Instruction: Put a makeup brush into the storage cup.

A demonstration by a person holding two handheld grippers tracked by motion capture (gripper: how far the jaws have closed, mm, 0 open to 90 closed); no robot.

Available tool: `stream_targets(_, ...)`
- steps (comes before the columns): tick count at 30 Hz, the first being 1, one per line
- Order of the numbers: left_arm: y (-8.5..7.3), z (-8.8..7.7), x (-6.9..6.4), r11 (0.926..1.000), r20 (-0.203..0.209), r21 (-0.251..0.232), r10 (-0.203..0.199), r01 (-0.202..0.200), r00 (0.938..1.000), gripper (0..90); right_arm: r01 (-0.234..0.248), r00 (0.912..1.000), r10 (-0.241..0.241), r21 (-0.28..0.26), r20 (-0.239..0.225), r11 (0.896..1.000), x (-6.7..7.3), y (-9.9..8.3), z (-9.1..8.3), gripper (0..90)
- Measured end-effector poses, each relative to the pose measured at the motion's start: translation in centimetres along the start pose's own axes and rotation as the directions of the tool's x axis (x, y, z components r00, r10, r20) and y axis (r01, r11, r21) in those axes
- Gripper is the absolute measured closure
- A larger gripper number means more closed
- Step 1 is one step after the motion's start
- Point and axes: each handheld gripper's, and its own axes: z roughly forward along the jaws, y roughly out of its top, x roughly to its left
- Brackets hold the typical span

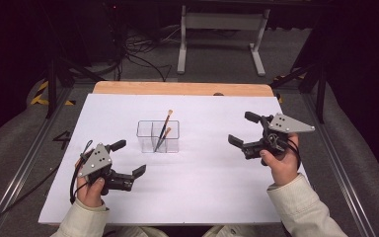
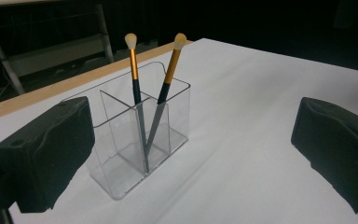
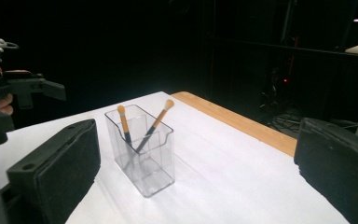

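Both brushes (image 2: pixel 142 93) visibly share one organiser (image 2: pixel 135 140) compartment in left gripper view.

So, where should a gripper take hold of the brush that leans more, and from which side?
Probably the gold ferrule just below the tuft of the leaning brush, coming from above. Only that upper part rises clear of the clear holder; the dark handle sits inside, crossing the second brush.

A lab recording bay — black surroundings, floor cables (image 1: pixel 143 61), white-covered table (image 1: pixel 217 197) on metal rails (image 1: pixel 24 163).
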Motion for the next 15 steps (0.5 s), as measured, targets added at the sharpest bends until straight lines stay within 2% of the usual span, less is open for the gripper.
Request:
stream_targets(12,-0.2,-0.8,0.3,0.9999,-0.013,-0.009,-0.007,0.007,0.9999,0.3,-0.049,0.9974,0.049,-0.012,0.053,0.999,-1.7,-2.6,-2.3,0.8)
stream_targets(15,-0.4,-0.9,0.4,0.9999,-0.014,-0.010,-0.012,0.012,0.9998,0.3,-0.032,0.9968,0.032,-0.001,0.073,0.999,-1.9,-3.2,-2.7,1.1)
